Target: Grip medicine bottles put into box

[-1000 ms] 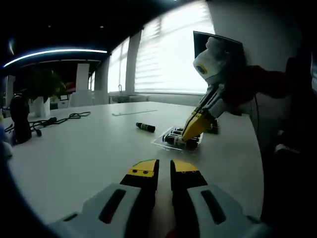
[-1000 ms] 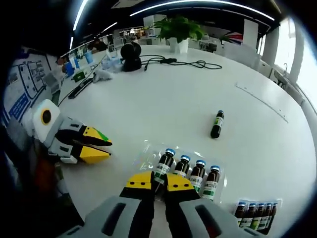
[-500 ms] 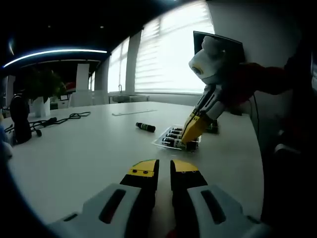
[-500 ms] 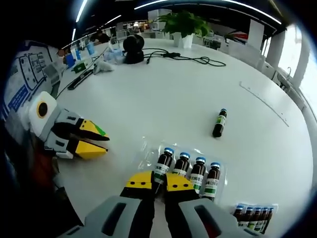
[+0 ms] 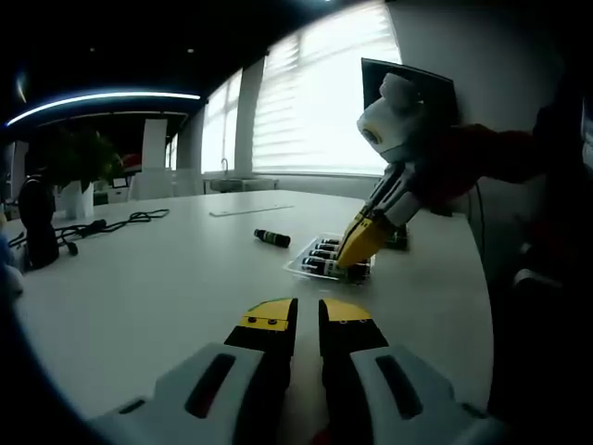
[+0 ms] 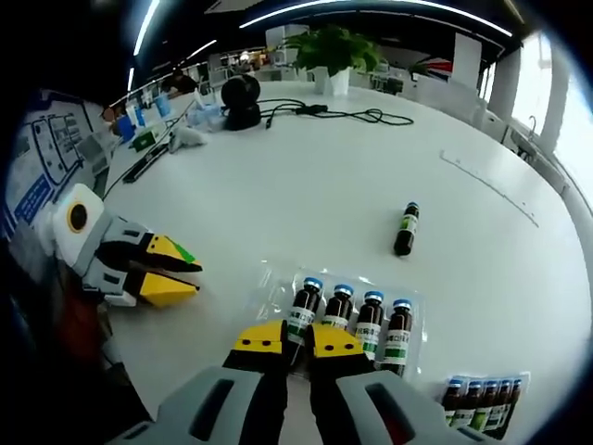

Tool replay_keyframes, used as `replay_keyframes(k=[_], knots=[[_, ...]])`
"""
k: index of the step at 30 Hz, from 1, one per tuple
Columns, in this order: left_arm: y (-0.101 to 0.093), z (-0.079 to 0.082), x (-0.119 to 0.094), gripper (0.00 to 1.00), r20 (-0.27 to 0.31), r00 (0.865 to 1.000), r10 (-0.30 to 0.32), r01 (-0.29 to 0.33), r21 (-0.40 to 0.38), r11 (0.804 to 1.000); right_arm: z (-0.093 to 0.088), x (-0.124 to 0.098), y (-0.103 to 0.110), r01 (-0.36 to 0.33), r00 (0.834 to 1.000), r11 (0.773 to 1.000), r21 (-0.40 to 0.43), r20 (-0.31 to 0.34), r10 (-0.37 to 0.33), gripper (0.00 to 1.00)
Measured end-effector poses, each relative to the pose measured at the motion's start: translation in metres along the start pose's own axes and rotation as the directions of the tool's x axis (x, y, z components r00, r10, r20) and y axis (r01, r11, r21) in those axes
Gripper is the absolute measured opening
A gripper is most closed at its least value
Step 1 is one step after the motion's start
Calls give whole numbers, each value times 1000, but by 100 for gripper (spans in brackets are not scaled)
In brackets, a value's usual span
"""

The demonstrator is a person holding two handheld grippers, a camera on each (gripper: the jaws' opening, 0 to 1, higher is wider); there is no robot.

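Placing step: our right gripper, jaws nearly closed at the tray, seems done; next, the stray bottle ahead. Left gripper idles closed.

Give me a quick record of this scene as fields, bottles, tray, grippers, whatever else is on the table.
Surface: white table
Clear tray: holds four medicine bottles lying side by side, blue caps pointing away from the right gripper
Loose bottle: lying on the table beyond the tray, apart from it
Second tray: more bottles, at the lower right of the right gripper view
Right gripper: fingers close together over the near end of the leftmost tray bottle
Left gripper: fingers nearly together, holding nothing, above bare table
Background: potted plant, black cable
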State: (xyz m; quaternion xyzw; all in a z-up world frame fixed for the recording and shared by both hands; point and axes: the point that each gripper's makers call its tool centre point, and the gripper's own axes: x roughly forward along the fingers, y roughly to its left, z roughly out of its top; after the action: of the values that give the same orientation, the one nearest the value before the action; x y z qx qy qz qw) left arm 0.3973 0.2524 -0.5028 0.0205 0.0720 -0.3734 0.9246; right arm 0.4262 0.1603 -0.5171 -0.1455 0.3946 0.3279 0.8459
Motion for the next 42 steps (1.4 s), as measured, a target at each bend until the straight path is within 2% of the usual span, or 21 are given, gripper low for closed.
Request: replay_keyframes(k=[13, 18, 26, 37, 42], knots=[[0, 0, 0, 4, 0, 1000, -1, 1, -1, 1000, 12, -12, -13, 28, 998, 999, -26, 57, -27, 4], [0, 0, 0, 4, 0, 1000, -1, 1, 1, 1000, 13, -10, -14, 3, 998, 999, -34, 62, -1, 4], [0, 1, 0, 4, 3, 1000, -2, 2, -2, 1000, 15, -5, -20, 2, 997, 999, -49, 74, 2, 4], [-1, 1, 0, 4, 4, 1000, -5, 5, -1, 1000, 33, 2, -44, 60, 990, 998, -13, 126, -58, 4], [-1, 1, 0, 4, 5, 1000, -7, 7, -1, 1000, 41, 7, -60, 105, 984, 994, -20, 148, -101, 8]])
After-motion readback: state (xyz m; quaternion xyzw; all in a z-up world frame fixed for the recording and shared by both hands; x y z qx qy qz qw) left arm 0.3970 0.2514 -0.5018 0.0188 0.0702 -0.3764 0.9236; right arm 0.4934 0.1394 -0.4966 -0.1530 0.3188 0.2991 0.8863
